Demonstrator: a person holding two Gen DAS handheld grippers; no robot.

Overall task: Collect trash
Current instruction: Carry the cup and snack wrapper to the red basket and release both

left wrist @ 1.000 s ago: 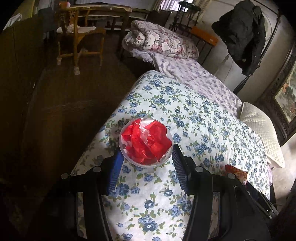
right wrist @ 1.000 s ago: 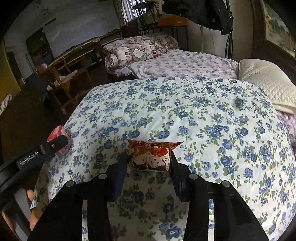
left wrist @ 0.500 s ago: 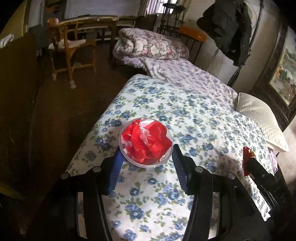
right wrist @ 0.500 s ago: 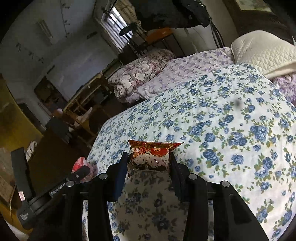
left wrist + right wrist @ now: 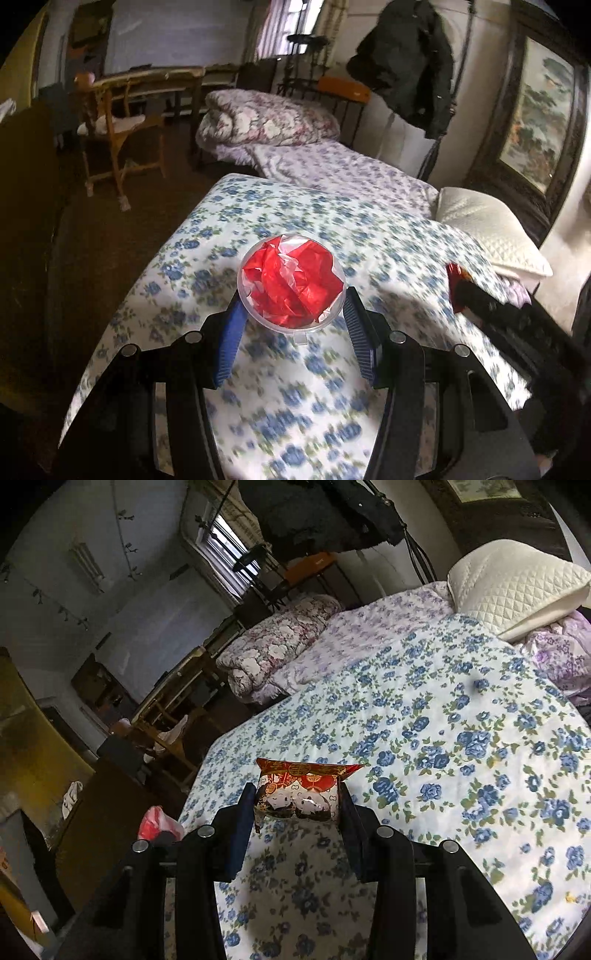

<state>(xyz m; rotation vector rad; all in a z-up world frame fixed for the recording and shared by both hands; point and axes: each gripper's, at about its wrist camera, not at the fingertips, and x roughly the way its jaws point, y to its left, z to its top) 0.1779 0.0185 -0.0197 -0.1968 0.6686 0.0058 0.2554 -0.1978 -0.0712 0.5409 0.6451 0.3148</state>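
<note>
My left gripper [image 5: 291, 301] is shut on a clear plastic cup [image 5: 291, 282] stuffed with crumpled red wrapping, held above the blue-flowered bedspread [image 5: 258, 214]. My right gripper [image 5: 297, 799] is shut on a red snack packet [image 5: 299, 792] with cartoon faces, also lifted over the bedspread [image 5: 461, 738]. In the left wrist view the right gripper and the red edge of its packet [image 5: 456, 284] show at the right. In the right wrist view the red-filled cup [image 5: 157, 823] peeks out at the lower left beside the bed's edge.
A rolled floral quilt [image 5: 266, 123] and a lilac sheet [image 5: 343, 173] lie at the far end of the bed. A white quilted pillow [image 5: 487, 232] sits at the right. A wooden chair [image 5: 114, 136] and a desk stand on the dark floor at the left. A black coat [image 5: 410, 62] hangs by the wall.
Both grippers have swung sideways and rolled while keeping their loads. The bed now sits more to the right in the right wrist view, and the right gripper has come into the left wrist view.
</note>
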